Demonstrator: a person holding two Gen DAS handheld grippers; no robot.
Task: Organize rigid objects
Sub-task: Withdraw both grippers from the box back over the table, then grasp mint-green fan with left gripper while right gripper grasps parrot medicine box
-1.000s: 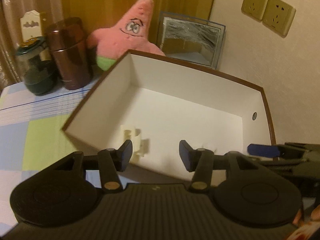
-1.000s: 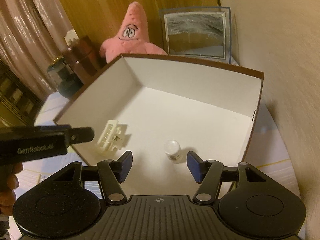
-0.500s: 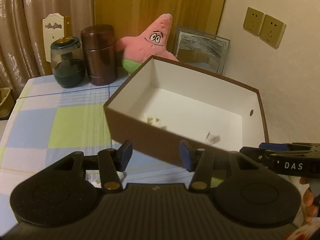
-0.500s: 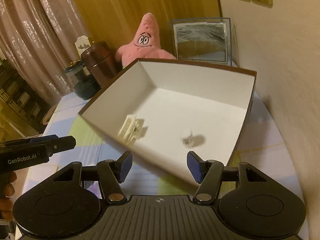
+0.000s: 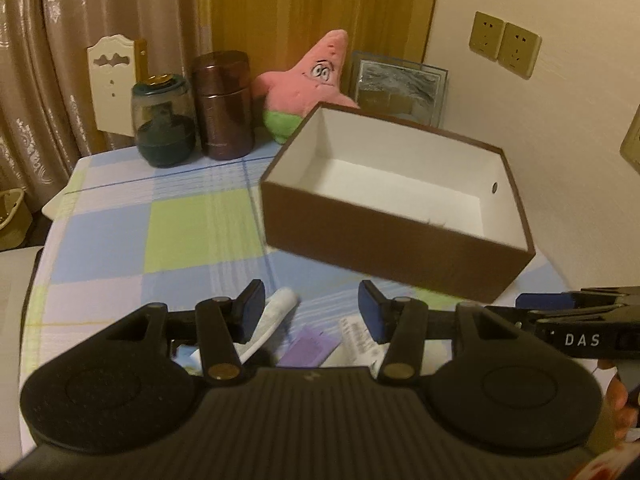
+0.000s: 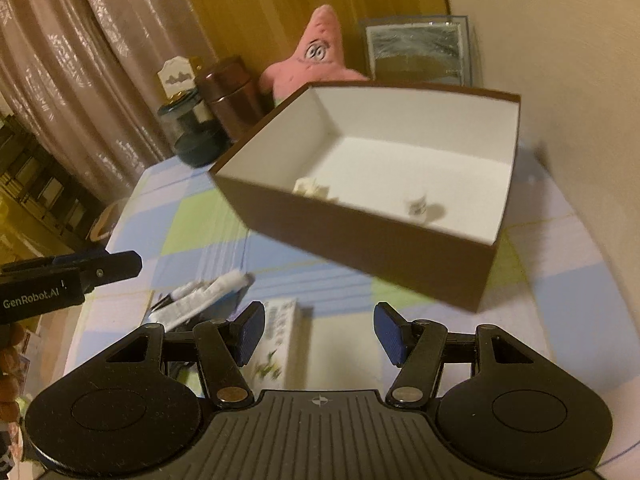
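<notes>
A brown box with a white inside [image 5: 384, 240] [image 6: 360, 240] stands on the checked tablecloth. Inside it lie a cream clip-like piece [image 6: 310, 189] and a small white bottle [image 6: 417, 207]. My left gripper [image 5: 311, 312] is open and empty, held back from the box over loose items: a white tube [image 5: 272, 320], a purple packet [image 5: 310, 346] and a white labelled pack [image 5: 360, 336]. My right gripper [image 6: 319, 332] is open and empty, short of the box's near wall, beside a white and green carton [image 6: 276, 340] and a white tube [image 6: 208, 292].
At the table's back stand a dark green glass jar [image 5: 162, 128], a brown canister [image 5: 224, 106], a pink star plush [image 5: 308, 84] and a framed picture [image 5: 400, 92]. The wall runs along the right. The other gripper's tip shows at each view's edge [image 5: 576, 308] [image 6: 80, 272].
Both grippers have pulled back and up from over the box, so its outer brown wall and the loose items on the near cloth have come into view. Both stay open.
</notes>
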